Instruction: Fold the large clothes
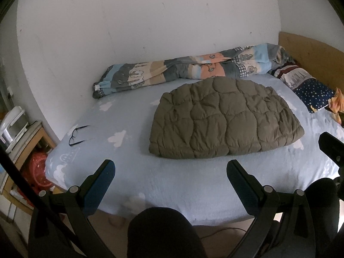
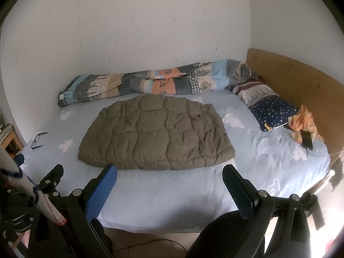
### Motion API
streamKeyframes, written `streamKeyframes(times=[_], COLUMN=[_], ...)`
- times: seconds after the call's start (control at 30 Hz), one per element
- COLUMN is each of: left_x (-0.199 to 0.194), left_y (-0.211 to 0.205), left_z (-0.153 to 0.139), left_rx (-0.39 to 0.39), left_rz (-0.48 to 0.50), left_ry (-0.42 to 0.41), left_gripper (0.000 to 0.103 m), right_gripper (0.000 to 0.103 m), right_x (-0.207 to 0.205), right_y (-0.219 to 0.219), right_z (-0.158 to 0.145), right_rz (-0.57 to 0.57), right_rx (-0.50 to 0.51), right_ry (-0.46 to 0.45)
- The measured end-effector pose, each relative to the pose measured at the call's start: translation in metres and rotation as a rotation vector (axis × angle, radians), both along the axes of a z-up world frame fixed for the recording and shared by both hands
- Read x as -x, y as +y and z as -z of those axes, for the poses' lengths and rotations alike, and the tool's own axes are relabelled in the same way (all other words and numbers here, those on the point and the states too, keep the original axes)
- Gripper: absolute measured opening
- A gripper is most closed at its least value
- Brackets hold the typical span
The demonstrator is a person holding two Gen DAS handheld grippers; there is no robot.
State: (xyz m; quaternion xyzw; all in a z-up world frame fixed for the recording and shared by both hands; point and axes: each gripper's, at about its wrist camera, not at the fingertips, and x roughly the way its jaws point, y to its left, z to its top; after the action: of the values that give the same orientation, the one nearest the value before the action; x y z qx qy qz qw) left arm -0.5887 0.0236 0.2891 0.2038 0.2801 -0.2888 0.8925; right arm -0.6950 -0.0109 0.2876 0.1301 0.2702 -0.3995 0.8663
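An olive quilted jacket [image 1: 225, 118] lies folded into a flat, rounded bundle in the middle of the bed [image 1: 172, 185], on a light blue sheet printed with white clouds. In the right wrist view the jacket [image 2: 155, 135] sits just beyond the fingertips, its near edge running across the gap between them.

The left gripper [image 1: 171, 169] hangs above the near edge of the bed with its blue-padded fingers spread wide and nothing between them; it is clear of the jacket. The right gripper [image 2: 169, 175] is likewise wide apart and empty, a little short of the jacket's near hem. A dark part at the right edge of the left wrist view is probably the right gripper, though too little of it shows to be sure.

Behind the jacket, along the white wall, lies a rolled patterned duvet [image 1: 185, 71]. To the right of it rests a pillow [image 2: 271, 107] with a starry navy end, near the wooden headboard [image 2: 301, 86]. Beside the pillow sits an orange cloth [image 2: 303, 122] with a dark phone [image 2: 307, 140] touching it. Glasses [image 1: 77, 134] lie on the sheet well to the left of the jacket. A wooden shelf [image 1: 34, 137] stands left of the bed.
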Motion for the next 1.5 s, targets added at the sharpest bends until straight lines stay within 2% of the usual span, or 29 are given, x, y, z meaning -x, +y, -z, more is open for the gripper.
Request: streamKeyframes(times=[1.5], left_x=[0.002], left_y=[0.002], left_z=[0.006], left_rx=[-0.012], left_rz=[0.009], left_ry=[0.008], left_gripper=[0.103], right_gripper=[0.100], right_x=[-0.003], right_y=[-0.005], right_z=[0.021], right_rz=[-0.014], right_rx=[-0.045], right_ry=[0.043])
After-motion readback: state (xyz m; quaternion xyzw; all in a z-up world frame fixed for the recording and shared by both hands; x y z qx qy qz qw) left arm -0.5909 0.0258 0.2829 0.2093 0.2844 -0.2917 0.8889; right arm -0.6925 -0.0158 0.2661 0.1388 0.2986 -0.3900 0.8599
